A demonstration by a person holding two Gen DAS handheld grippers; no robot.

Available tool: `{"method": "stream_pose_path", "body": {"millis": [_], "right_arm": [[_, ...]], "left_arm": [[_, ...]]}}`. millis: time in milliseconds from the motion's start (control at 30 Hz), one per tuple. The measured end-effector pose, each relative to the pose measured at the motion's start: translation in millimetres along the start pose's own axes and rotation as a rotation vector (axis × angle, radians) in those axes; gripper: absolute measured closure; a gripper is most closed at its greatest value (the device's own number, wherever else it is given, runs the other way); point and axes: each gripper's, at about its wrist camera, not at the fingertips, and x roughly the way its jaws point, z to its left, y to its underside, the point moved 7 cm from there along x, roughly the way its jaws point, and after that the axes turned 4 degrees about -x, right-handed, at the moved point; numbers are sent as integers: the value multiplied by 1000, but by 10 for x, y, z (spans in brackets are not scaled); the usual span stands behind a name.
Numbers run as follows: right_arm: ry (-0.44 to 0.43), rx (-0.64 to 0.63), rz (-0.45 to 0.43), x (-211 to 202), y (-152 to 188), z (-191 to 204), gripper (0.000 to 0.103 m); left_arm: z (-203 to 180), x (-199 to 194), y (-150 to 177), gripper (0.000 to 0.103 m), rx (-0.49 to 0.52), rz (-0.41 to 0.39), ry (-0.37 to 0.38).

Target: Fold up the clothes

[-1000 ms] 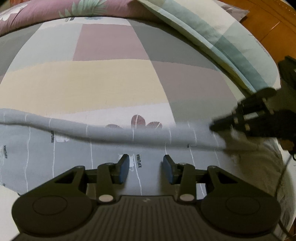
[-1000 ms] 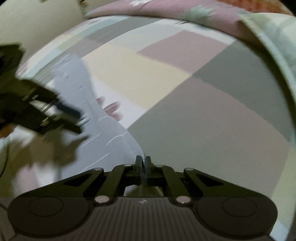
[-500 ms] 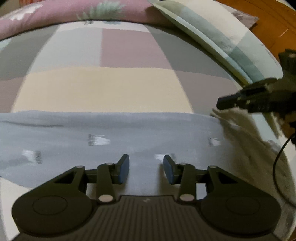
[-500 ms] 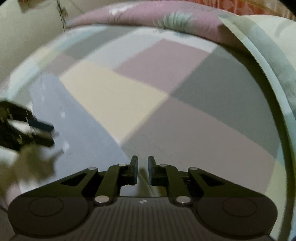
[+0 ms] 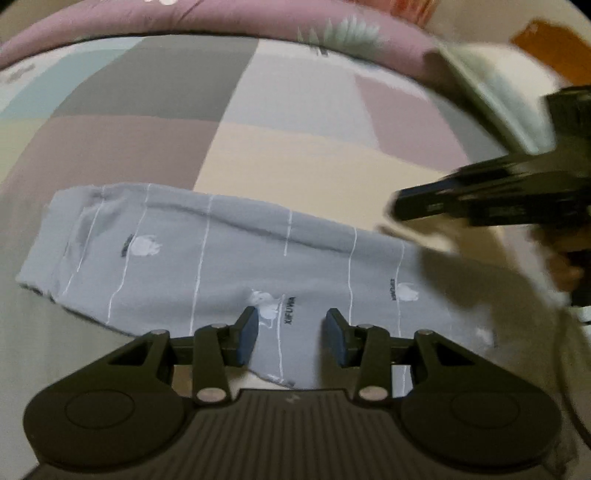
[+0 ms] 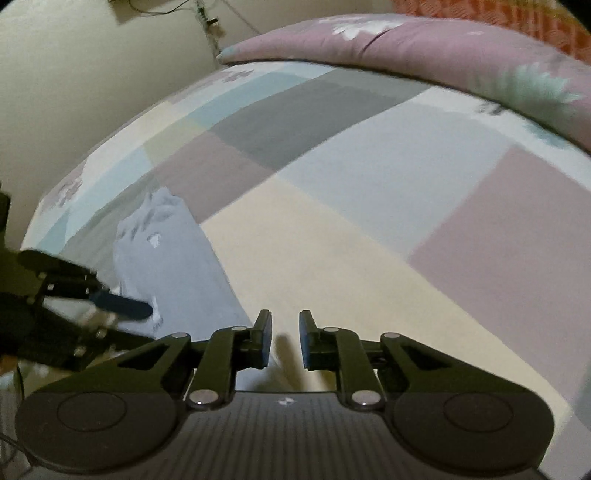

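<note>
A grey garment with thin white stripes and small prints lies folded into a long band on the patchwork bed sheet. My left gripper hovers open over its near edge, nothing between the blue pads. In the right wrist view the same garment lies at the left, and the left gripper reaches over it. My right gripper hangs above bare sheet beside the garment, its jaws opening, with nothing between them. It also shows blurred at the right of the left wrist view as the right gripper.
A mauve floral quilt is rolled along the far side of the bed. A striped pillow lies at the far right. A cream wall borders the bed's left side in the right wrist view. A cable trails at the right.
The right gripper let go of the garment and its jaws parted. Both grippers swept sideways. The garment, earlier raised in a rolled fold, now lies flat as a folded band.
</note>
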Motion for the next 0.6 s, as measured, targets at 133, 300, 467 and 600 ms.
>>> {"method": "stream_pose_path", "body": {"millis": [133, 300, 467, 600], "right_arm": [[-2, -85, 33, 191, -11, 197, 73], [53, -218, 58, 261, 68, 427, 65], [96, -260, 79, 263, 28, 492, 101], [123, -133, 52, 229, -128, 216, 101]], "left_arm": [[75, -48, 41, 62, -20, -9, 25], [143, -92, 61, 62, -50, -22, 46], [183, -112, 14, 62, -71, -23, 49], [253, -186, -1, 62, -76, -33, 46]]}}
